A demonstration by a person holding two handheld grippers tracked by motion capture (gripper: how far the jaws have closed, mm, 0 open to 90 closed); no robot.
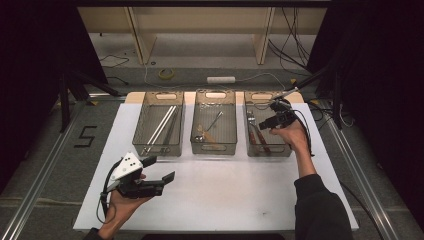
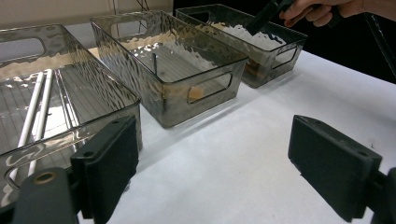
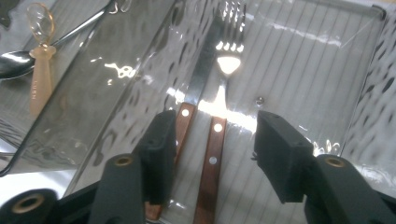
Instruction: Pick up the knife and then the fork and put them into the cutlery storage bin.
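Your right claw (image 3: 212, 149) hangs open over the two forks in the right-hand bin.

Its jaws stand parted, pads touching nothing, with the nearer wood-handled fork (image 3: 215, 140) lying flat between them on the ribbed floor of the right bin (image 1: 286, 148); a second fork (image 3: 198, 88) lies just beside it, handles nearly touching. I judge the risk lies there: close from here and one pad may catch both riveted handles, or skid off the smooth lacquered wood and knock the steel tines against the wavy, see-through plastic wall. Your left claw (image 1: 159, 171) also stands open, resting low over the white counter (image 1: 225, 195), well apart. Beyond, the middle bin (image 1: 214, 146) holds a steel spoon (image 3: 14, 60) and a translucent amber one (image 3: 39, 70); the left bin (image 1: 159, 149) holds slim white rods (image 1: 161, 126).
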